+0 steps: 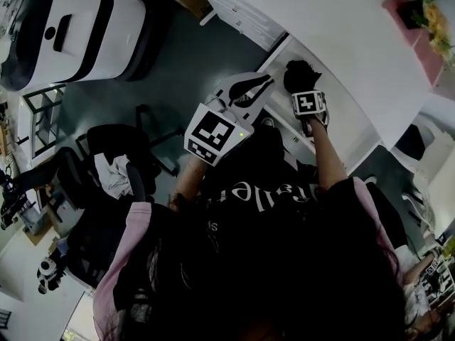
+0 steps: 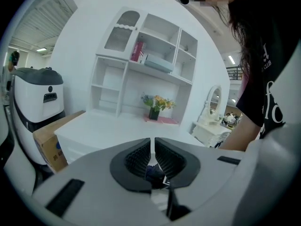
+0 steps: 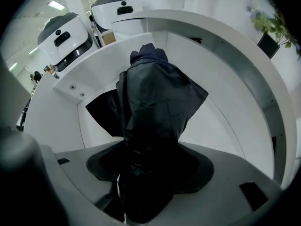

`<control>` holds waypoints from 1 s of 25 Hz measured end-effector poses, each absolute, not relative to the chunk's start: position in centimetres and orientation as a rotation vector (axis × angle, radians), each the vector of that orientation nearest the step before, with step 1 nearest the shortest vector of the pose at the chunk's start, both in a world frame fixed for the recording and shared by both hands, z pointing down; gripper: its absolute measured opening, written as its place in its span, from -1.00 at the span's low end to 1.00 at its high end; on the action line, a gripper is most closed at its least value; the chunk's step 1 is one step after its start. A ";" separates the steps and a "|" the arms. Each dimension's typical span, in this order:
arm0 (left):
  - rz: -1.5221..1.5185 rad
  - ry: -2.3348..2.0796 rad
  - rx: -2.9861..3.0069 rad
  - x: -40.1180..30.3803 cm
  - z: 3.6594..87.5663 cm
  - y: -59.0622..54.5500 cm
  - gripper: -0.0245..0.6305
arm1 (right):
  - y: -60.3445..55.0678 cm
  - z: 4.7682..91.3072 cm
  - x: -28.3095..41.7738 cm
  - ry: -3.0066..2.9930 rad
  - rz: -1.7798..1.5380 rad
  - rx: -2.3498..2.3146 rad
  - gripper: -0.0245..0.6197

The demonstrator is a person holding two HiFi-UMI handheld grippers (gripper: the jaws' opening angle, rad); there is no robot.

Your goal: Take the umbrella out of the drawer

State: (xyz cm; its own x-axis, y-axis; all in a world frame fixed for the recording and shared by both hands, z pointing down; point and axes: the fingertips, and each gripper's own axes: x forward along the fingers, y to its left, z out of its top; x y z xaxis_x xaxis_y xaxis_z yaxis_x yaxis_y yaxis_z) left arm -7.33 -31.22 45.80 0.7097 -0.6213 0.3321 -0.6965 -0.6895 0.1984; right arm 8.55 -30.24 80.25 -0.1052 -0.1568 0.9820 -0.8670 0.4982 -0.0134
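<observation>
The white bench [image 1: 355, 41] has an open drawer [image 3: 221, 126] in its front. A dark folded umbrella [image 3: 155, 98] lies in it, seemingly on the white bottom. Further back on the bench top, a dark flower pot [image 2: 154, 113] stands on a pink mat [image 2: 164, 120]. A black office chair [image 1: 106, 162] stands on the grey floor [image 1: 178, 69].

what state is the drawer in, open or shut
Open: the drawer is pulled out, and the dark umbrella lies inside it.

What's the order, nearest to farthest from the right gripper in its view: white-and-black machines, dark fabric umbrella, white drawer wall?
1. Dark fabric umbrella, in the right gripper, between its fingers.
2. White drawer wall, behind the umbrella.
3. White-and-black machines, beyond, upper left.
</observation>
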 end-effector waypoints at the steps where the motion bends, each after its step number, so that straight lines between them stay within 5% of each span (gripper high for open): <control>1: 0.346 -1.042 2.605 -7.6 45.8 -31.1 -0.85 | -30.4 80.2 8.5 -1.585 0.759 0.913 -0.07; 25: 0.359 -1.028 2.668 -6.7 43.7 -30.7 -0.85 | -29.0 69.7 9.6 -1.717 0.836 0.948 -0.07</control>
State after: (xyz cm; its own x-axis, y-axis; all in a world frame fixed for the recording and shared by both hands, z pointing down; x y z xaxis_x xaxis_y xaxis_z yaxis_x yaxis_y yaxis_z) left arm -6.72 -30.74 43.74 0.7193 -0.6174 0.3185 -0.6815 -0.7160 0.1511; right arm 9.59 -28.96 69.73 -0.2295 -0.2169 0.9488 -0.8807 0.4614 -0.1076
